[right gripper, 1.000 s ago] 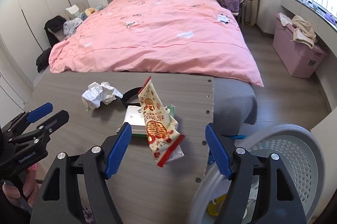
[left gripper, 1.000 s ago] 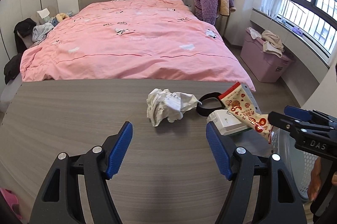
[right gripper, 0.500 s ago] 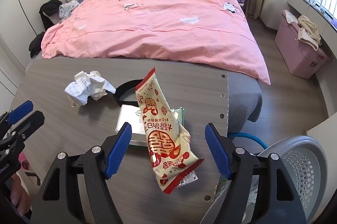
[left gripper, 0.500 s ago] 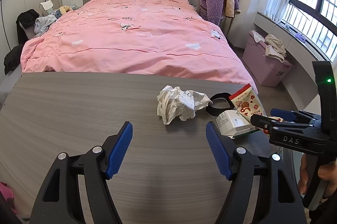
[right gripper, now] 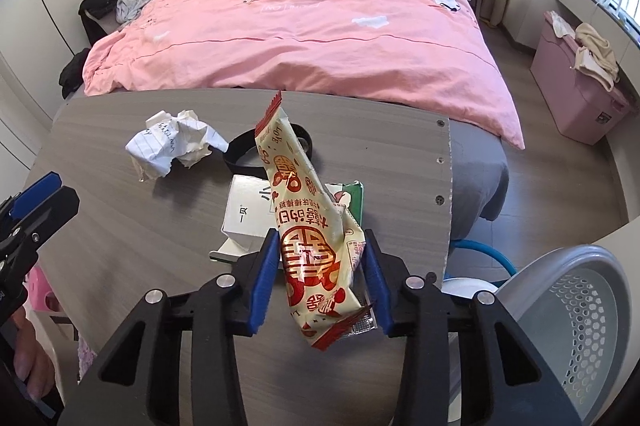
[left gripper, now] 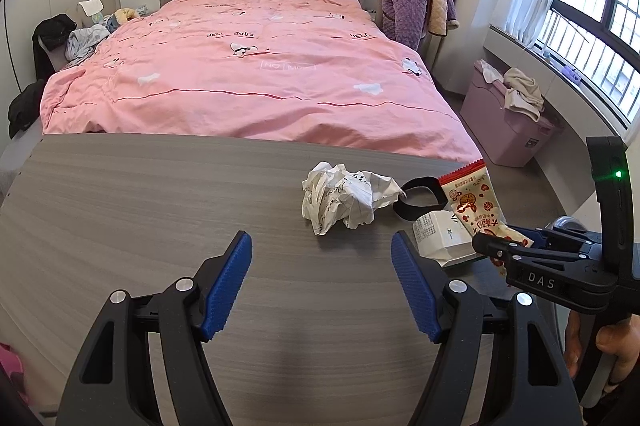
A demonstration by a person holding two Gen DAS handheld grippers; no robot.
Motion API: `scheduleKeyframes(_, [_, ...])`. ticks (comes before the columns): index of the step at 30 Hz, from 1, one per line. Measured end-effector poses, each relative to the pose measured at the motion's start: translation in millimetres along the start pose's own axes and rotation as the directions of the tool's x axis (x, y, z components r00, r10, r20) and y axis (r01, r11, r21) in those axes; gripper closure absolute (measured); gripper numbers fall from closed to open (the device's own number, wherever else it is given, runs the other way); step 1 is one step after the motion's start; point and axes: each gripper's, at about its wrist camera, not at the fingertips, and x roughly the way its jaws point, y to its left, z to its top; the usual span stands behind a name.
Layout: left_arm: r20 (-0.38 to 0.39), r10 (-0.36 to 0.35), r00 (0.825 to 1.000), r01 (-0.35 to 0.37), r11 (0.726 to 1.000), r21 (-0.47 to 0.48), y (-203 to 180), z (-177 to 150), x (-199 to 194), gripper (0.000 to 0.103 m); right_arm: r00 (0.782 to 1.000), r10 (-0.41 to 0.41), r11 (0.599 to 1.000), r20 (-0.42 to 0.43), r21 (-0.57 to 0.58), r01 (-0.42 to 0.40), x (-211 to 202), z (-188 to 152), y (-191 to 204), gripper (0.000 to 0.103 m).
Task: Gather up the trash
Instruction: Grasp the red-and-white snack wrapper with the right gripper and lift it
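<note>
Right wrist view: right claw [right gripper: 322, 276] clenched on the red-and-cream snack wrapper [right gripper: 308, 226], its long axis upright; the grey perforated bin [right gripper: 580, 306] lies just rightward.

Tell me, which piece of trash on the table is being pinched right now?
The red and cream snack wrapper. The right gripper is shut on it, while the crumpled paper and white box lie untouched.
</note>
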Motion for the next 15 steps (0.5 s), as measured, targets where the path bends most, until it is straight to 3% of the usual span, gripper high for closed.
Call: scheduleKeyframes(15, [-0.005,-0.011,1.000,0.011,1.000,0.015,-3.2,-5.7,-5.1,0.034,0.992,0.126,0.990,0.012,0.060,-0.126,-16.1,-31.1,12.5,0.067])
